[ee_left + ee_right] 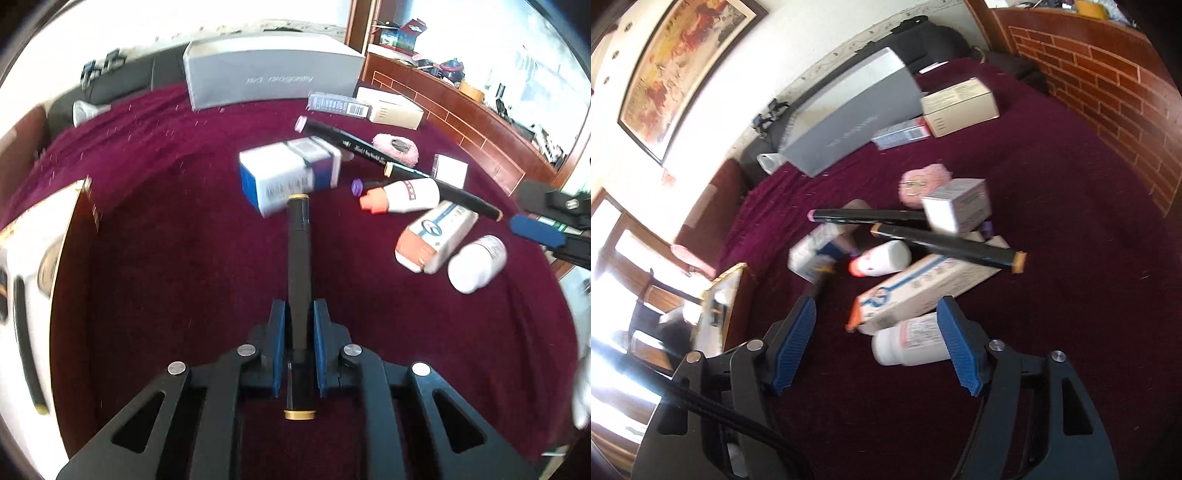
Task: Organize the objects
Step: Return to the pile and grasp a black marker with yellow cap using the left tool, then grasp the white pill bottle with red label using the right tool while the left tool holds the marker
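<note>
While clamped by the left gripper (299,325), slim black gold-ringed tube (298,254) over plush maroon cloth (155,206); right gripper (877,341) spread, ribbed blue pads flanking 1 white round bottle (910,341).

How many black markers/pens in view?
3. One black pen with gold ends is clamped in the left tool. Two long black markers lie crossed in the pile: one pink-capped, one tan-capped resting on the white-and-orange box. Others may be hidden underneath.
</note>
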A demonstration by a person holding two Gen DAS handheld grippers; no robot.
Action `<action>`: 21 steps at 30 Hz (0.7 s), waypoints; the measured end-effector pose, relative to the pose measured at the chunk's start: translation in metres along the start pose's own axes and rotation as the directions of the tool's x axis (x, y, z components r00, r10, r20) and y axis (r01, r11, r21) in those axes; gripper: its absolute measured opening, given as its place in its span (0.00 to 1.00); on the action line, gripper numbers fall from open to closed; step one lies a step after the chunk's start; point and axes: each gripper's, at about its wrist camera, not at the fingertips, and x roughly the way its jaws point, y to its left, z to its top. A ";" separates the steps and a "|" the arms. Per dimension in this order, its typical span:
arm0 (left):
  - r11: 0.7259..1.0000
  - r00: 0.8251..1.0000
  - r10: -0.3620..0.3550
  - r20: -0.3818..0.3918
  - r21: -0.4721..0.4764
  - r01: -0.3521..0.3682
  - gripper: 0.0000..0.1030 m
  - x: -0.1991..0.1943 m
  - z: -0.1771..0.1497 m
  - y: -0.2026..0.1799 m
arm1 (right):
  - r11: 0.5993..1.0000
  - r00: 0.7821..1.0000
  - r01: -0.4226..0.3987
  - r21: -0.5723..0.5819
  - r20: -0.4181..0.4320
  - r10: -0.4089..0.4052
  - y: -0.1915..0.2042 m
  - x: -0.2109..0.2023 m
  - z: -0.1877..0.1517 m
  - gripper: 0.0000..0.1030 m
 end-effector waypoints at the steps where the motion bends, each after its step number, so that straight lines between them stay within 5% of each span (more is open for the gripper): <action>1: 1.000 1.000 -0.008 -0.004 -0.009 0.008 0.11 -0.006 -0.005 0.004 | 1.000 1.000 0.015 -0.004 -0.003 -0.015 -0.002 0.001 0.000 0.66; 7: 0.993 0.996 -0.080 -0.036 -0.094 0.076 0.11 -0.021 -0.028 0.024 | 0.995 0.996 0.083 -0.058 -0.034 -0.085 -0.004 0.010 -0.015 0.66; 14: 0.995 0.998 -0.051 -0.023 -0.083 0.049 0.13 -0.010 -0.017 0.013 | 0.955 0.976 0.200 -0.217 -0.039 -0.213 0.019 0.030 -0.027 0.69; 19: 0.996 0.999 -0.041 0.016 -0.074 0.042 0.14 -0.011 -0.023 0.012 | 0.967 0.994 0.048 -0.252 -0.085 -0.072 0.035 0.032 -0.032 0.70; 21: 0.996 0.998 -0.049 0.025 -0.074 0.050 0.14 -0.011 -0.024 0.014 | 0.954 0.993 0.079 -0.288 -0.061 -0.101 0.042 0.028 -0.034 0.70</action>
